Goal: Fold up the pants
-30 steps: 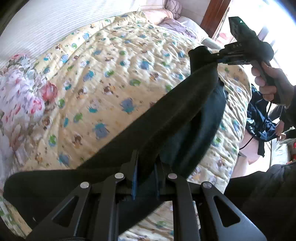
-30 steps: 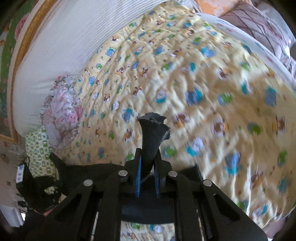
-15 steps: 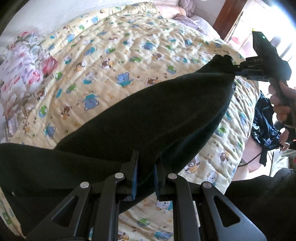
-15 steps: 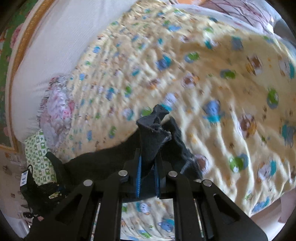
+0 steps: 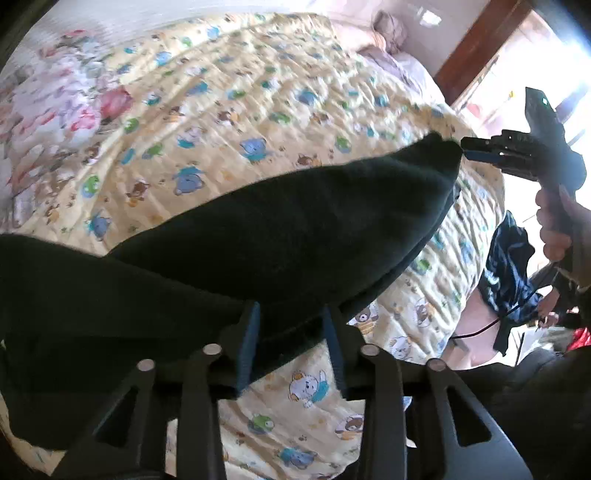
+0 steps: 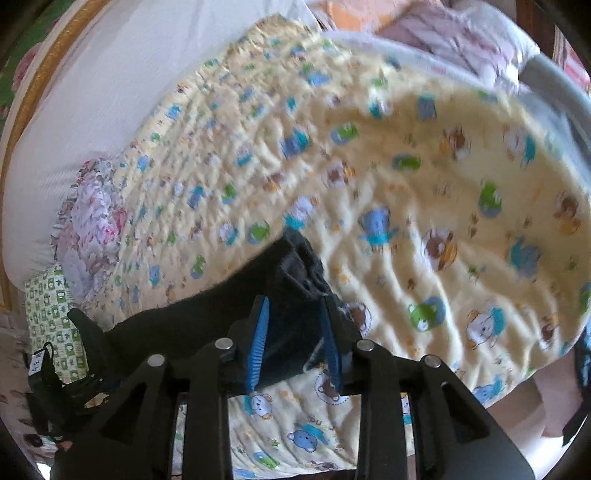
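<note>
The black pants (image 5: 288, 229) are lying spread across a yellow quilt (image 5: 229, 122) printed with little cartoon animals, which is covering the bed. In the left wrist view the left gripper (image 5: 291, 345) is sitting at one end of the folded cloth with its fingers apart, and the edge of the pants is lying loosely in the gap between them. From here the cloth is running away in a long dark band toward the right gripper (image 5: 466, 150), which is meeting the far corner of the pants near the bed's edge; a hand (image 5: 557, 225) is wrapping around its handle.

In the right wrist view the right gripper (image 6: 293, 338) is also standing with its blue-padded fingers (image 6: 258, 339) parted, and a bunched corner of the pants (image 6: 291, 291) is resting between them without being pinched. The picture is blurred, so finer detail of the cloth is hard to make out.

A flowered blanket (image 5: 48, 110) is lying bunched at the far left side of the bed, and pillows (image 6: 454, 33) are sitting at its head. A dark blue garment (image 5: 508, 258) is hanging beside the bed.
</note>
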### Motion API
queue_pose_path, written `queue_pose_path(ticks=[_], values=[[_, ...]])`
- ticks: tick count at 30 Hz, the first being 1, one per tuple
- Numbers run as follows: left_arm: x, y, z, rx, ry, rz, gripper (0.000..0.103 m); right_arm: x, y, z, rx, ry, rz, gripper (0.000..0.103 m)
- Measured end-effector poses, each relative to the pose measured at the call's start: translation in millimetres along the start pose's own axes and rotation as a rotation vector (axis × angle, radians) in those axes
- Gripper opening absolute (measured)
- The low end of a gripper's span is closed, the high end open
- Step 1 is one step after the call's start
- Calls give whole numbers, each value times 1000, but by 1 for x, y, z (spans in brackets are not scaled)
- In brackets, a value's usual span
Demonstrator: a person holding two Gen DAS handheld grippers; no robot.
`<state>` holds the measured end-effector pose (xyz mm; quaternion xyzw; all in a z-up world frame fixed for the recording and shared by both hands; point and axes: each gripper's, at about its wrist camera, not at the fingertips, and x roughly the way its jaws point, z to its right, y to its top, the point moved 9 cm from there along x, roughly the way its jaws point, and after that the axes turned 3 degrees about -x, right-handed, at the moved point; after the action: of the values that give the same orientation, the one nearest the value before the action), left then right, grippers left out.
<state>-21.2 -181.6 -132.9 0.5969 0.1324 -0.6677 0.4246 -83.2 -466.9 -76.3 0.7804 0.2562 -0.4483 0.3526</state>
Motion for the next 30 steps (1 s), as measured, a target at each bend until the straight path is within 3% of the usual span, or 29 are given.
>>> queue_pose_path(ticks=[3,8,11,14,16,22,24,26,30], values=[[-15,2,-6,-39,5,34,50,-9,7,-22,-59,12,33,30],[-37,0,-31,-145,8,85,52,-8,7,-73,-193,69,31,39],[-46,-3,-51,-208,30,107,52,6,-4,-106,-253,142,-27,39],[-60,-8,-80,-286,56,131,64,22,-21,-144,-318,207,-87,39],[-71,-10,-100,-346,66,153,66,32,-34,-169,-381,239,-125,39],[-107,-18,-183,-581,159,226,75,63,-68,-238,-526,316,-226,40],[-117,-22,-212,-669,174,245,75,73,-76,-254,-559,328,-257,42],[-126,-24,-238,-732,195,265,76,84,-82,-270,-601,334,-288,52],[-141,-21,-279,-779,218,296,78,103,-88,-297,-654,355,-326,53]])
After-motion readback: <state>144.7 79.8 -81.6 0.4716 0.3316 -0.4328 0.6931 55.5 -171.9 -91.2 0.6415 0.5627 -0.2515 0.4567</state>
